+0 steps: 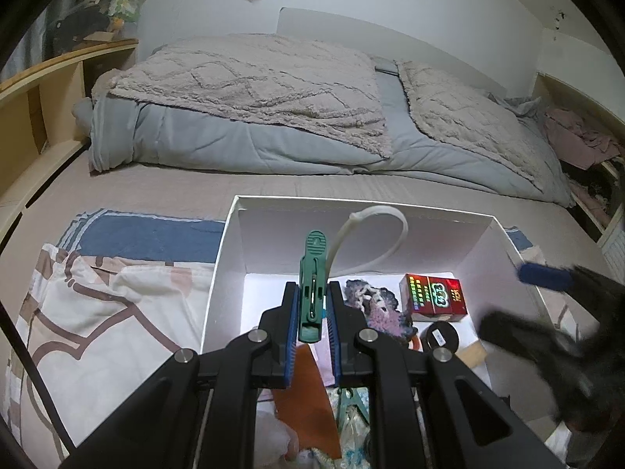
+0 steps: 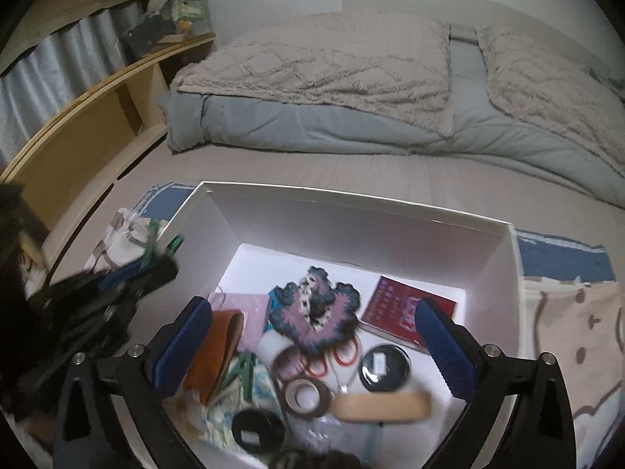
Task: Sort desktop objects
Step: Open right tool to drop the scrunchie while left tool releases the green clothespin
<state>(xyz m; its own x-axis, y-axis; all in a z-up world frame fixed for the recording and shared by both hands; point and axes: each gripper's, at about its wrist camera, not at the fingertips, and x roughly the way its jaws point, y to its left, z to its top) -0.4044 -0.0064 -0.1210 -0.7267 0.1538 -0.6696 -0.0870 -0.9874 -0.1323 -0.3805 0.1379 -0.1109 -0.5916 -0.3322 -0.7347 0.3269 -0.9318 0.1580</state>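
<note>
Clothespin (image 1: 312,293) between left tongs (image 1: 312,312)

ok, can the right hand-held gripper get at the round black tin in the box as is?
Probably yes. The right hand-held gripper is open and empty above the white box, and the round black tin lies uncovered between its fingers. The wooden block and red-handled scissors sit close beside it, so clearance is tight.

Green clothes peg (image 1: 312,287), upright, clamped between left gripper (image 1: 311,305) pads; crocheted patch (image 1: 377,305) just right, in white box (image 1: 351,205).
</note>
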